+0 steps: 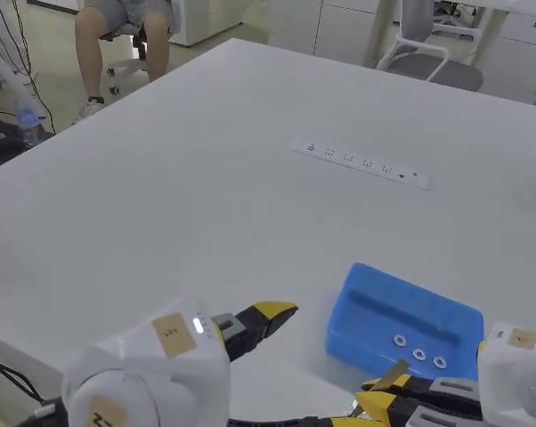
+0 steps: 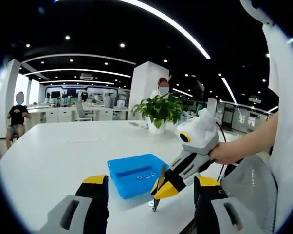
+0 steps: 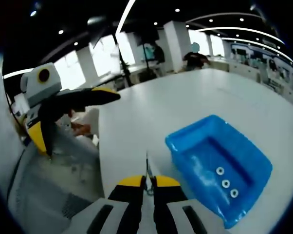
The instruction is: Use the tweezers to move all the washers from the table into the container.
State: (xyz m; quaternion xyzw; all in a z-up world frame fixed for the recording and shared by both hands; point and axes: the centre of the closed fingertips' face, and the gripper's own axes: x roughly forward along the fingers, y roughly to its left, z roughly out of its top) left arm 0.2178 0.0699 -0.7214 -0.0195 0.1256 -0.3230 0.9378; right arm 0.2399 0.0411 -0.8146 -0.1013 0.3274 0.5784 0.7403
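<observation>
Right gripper (image 3: 149,181) jaws pinch narrowly on the tweezers (image 3: 147,168), whose thin tips stick out between them over the white table (image 3: 137,126). Just to their right sits the blue container (image 3: 185,146), with three washers (image 3: 226,184) in a row inside. Off to the left, the left gripper (image 2: 151,181) gapes wide, gripping nothing.
</observation>
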